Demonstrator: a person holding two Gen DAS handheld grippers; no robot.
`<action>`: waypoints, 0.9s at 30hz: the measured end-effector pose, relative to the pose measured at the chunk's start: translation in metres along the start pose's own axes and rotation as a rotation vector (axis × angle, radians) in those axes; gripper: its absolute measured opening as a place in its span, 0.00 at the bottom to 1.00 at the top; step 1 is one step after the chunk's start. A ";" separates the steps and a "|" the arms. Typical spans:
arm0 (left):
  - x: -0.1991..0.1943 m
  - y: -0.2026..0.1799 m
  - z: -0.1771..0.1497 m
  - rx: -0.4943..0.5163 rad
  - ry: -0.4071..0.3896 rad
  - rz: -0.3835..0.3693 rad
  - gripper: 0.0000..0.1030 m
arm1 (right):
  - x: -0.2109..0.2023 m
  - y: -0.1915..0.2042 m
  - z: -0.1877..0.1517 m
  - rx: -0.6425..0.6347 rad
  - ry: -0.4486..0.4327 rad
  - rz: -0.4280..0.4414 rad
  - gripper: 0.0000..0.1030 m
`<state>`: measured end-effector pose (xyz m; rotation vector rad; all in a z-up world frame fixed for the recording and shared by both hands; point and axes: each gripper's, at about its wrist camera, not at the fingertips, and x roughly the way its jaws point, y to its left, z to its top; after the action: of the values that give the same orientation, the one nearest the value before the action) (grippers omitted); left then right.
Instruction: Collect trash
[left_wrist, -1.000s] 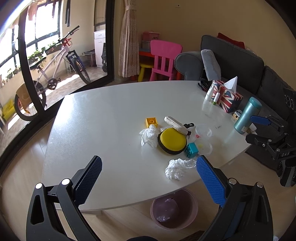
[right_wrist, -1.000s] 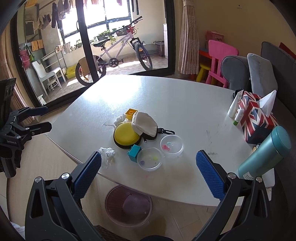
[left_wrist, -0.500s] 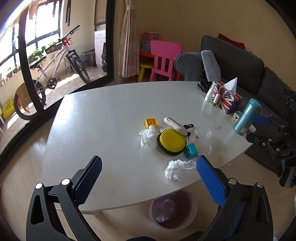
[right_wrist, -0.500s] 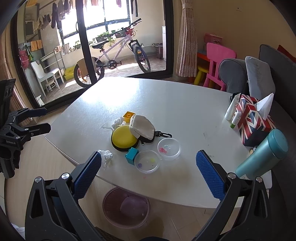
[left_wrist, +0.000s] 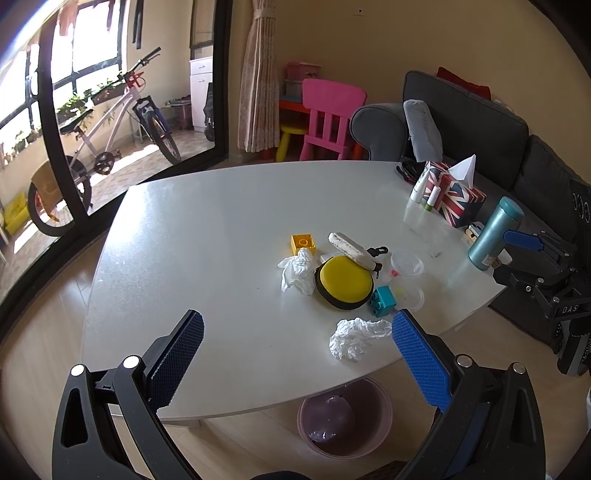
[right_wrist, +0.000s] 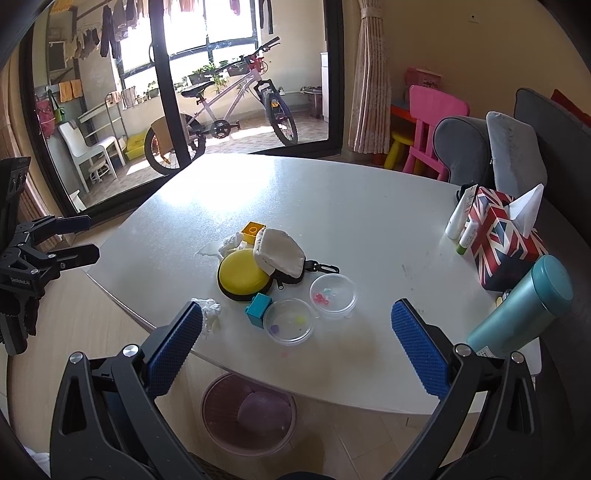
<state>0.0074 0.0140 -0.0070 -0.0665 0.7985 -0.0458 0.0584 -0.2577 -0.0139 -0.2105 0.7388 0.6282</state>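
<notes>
Under the table edge (left_wrist: 236, 410), the pink bin (left_wrist: 345, 417) holds purple trash (left_wrist: 332, 413).

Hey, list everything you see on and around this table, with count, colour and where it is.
crumpled tissue: two, white, one at near table edge, second left of the yellow case
bin: one, pinkish with purple liner, floor under near table edge
table: one, white
round case: one, yellow, table centre
pouch: one, cream, leaning on the case
toy block: one yellow, one teal
clear dishes: two, holding coloured beads
tissue box: one, Union Jack, far right
flask: one, teal, right edge
tubes: two, white, beside the box
bicycle: one, white, balcony
child chair: one, pink
sofa: grey
left tool: open
right tool: open
</notes>
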 end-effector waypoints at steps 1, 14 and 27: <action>0.000 0.000 0.000 0.001 0.000 0.000 0.95 | 0.000 0.000 0.000 0.000 0.000 0.000 0.97; 0.006 0.000 0.001 0.007 0.012 -0.004 0.95 | 0.003 0.003 -0.003 0.002 0.009 0.007 0.97; 0.045 -0.010 0.004 0.019 0.084 -0.026 0.95 | 0.013 -0.004 -0.007 0.021 0.035 0.005 0.97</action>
<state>0.0415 0.0017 -0.0355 -0.0571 0.8808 -0.0809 0.0648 -0.2574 -0.0280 -0.2009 0.7799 0.6226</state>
